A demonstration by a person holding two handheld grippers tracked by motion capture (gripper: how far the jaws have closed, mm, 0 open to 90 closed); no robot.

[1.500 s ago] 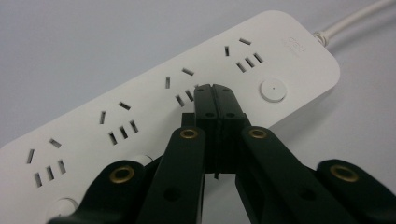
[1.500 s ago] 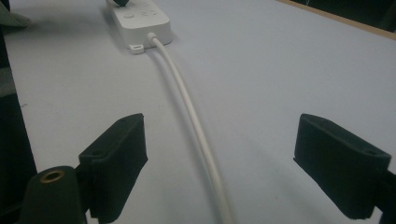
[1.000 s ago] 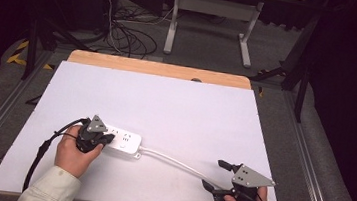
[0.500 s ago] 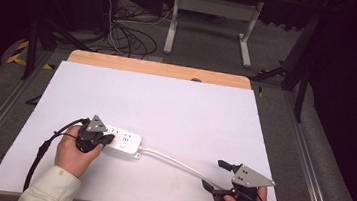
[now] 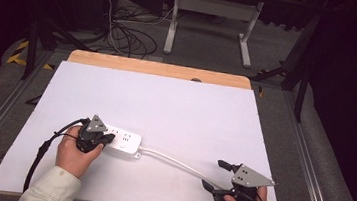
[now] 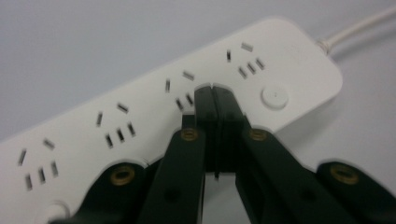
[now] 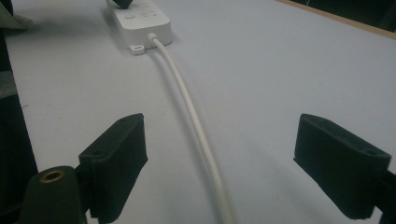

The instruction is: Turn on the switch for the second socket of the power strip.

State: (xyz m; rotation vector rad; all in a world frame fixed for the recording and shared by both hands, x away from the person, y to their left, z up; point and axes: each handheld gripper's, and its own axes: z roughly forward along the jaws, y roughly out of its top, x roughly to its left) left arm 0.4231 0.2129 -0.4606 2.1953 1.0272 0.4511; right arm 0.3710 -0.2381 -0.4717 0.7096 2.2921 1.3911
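Observation:
A white power strip (image 5: 124, 142) lies on the white board, left of centre. In the left gripper view the strip (image 6: 140, 107) has several socket groups and a round button (image 6: 274, 97). My left gripper (image 6: 212, 91) is shut, its tips together over the strip's top face with nothing between them; in the high view this gripper (image 5: 108, 138) sits at the strip's left end. The strip's white cable (image 5: 175, 161) runs right toward my right gripper (image 5: 215, 175). That gripper (image 7: 229, 158) is open wide, and the cable (image 7: 187, 102) passes between its jaws without touching either pad.
The white board (image 5: 166, 104) covers a wooden table whose bare edge (image 5: 159, 68) shows at the back. A black cable (image 5: 43, 149) trails from the left gripper toward the front left. Behind the table are floor cables and a desk frame (image 5: 210, 18).

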